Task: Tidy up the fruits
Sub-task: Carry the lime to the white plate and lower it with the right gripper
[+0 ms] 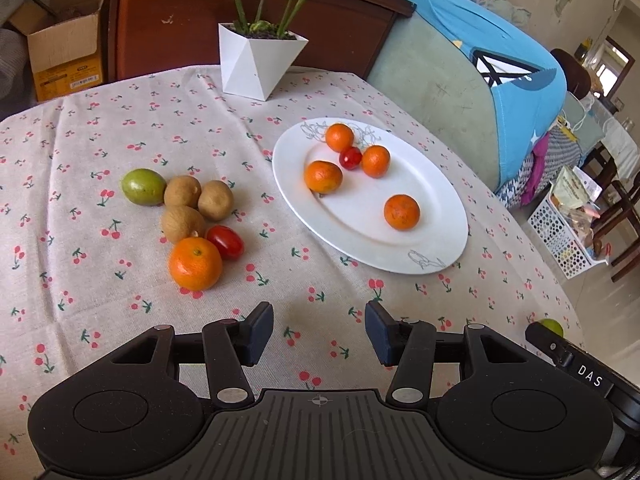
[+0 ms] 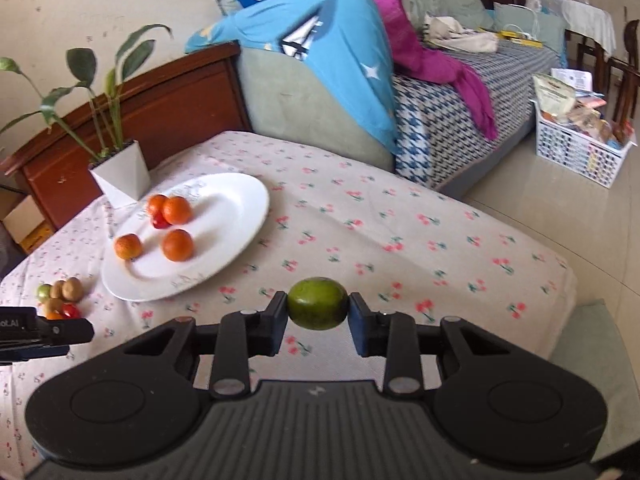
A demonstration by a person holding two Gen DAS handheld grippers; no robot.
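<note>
1. While the right gripper [image 2: 318,312] is clamping a round green fruit [image 2: 318,303] between its two dark pads, that fruit is hanging just above the cherry-print tablecloth [image 2: 400,232], well apart from the white oval plate [image 2: 240,204].
2. Only the fruit's narrow ends are being pinched, so I judge it could roll free if the hand tilts or swings sharply.
3. Four small oranges are sitting on the plate around a red cherry tomato [image 1: 350,157]; a careless set-down could knock them rolling.
4. The left gripper [image 1: 319,334] is hovering empty, jaws apart, near a loose cluster: another green fruit [image 1: 143,186], three brown fruits, one orange [image 1: 195,263], one tomato.
5. A white faceted planter [image 1: 256,62] is standing behind, clear of the route.
</note>
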